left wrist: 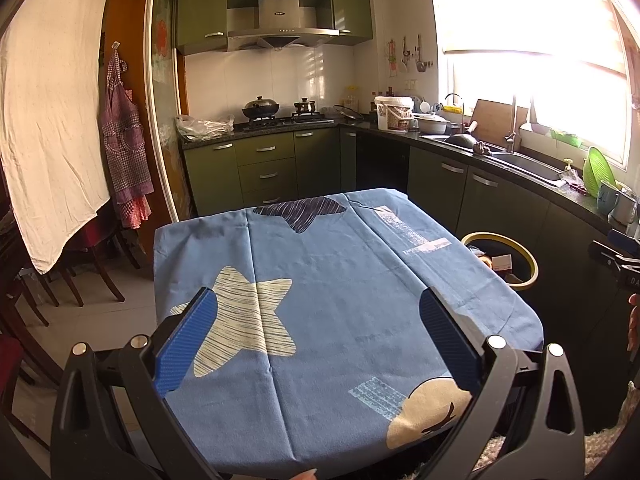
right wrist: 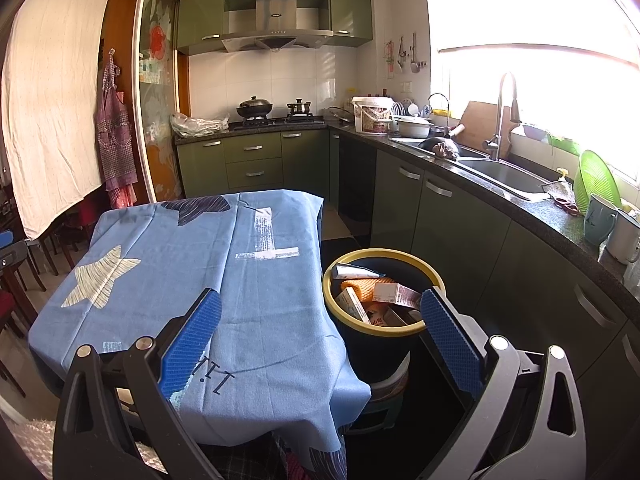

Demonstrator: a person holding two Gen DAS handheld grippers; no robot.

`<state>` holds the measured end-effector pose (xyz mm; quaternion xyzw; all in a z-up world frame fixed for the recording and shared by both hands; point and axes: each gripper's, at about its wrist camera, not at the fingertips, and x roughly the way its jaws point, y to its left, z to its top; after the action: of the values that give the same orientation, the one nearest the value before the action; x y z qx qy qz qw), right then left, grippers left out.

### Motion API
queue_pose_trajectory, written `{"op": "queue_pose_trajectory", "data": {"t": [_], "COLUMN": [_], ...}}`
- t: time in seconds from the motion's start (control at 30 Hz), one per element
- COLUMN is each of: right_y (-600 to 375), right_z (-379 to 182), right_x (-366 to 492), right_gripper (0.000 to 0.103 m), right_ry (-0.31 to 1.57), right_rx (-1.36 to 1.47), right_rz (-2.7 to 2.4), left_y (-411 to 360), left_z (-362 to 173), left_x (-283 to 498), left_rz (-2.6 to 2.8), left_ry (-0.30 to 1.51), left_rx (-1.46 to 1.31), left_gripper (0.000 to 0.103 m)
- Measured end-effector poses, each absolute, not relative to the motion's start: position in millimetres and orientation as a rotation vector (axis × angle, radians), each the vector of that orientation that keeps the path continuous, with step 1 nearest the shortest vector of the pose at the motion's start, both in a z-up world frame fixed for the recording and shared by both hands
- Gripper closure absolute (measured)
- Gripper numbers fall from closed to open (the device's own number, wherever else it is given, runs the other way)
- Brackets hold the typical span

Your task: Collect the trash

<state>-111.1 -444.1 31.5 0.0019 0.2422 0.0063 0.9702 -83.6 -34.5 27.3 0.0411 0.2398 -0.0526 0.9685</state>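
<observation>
A dark bin with a yellow rim [right wrist: 400, 256] stands on a stool to the right of the table and holds several cartons [right wrist: 394, 294], a white tube [right wrist: 354, 271] and an orange piece [right wrist: 366, 286]. The same bin [left wrist: 530, 260] shows at the table's right edge in the left wrist view. The table is covered by a blue cloth with star prints [left wrist: 320, 280] [right wrist: 168, 264], and no loose trash shows on it. My left gripper [left wrist: 316, 300] hangs open over the cloth with nothing between its fingers. My right gripper [right wrist: 320, 304] is open too, between the table's corner and the bin.
Green kitchen cabinets [right wrist: 248, 156] and a dark counter with a sink [right wrist: 500, 176], mugs [right wrist: 600, 220] and a green colander [right wrist: 596, 180] run along the back and right. Wooden chairs [left wrist: 92, 264] stand left of the table. An apron [left wrist: 124, 148] hangs by the door.
</observation>
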Motion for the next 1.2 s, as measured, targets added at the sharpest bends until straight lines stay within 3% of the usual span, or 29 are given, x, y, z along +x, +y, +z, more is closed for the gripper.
{"op": "queue_pose_trajectory", "data": {"t": [1.2], "right_y": [-441], "right_z": [21], "right_x": [-108], "right_gripper": [0.005], "right_ry": [0.51], "right_rx": [0.006], "right_rz": [0.011], "left_y": [-31], "left_z": [21], "left_x": [-73], "left_rz": [-0.133], "left_ry": [0.498], "left_rx": [0.073], "left_gripper": [0.007]}}
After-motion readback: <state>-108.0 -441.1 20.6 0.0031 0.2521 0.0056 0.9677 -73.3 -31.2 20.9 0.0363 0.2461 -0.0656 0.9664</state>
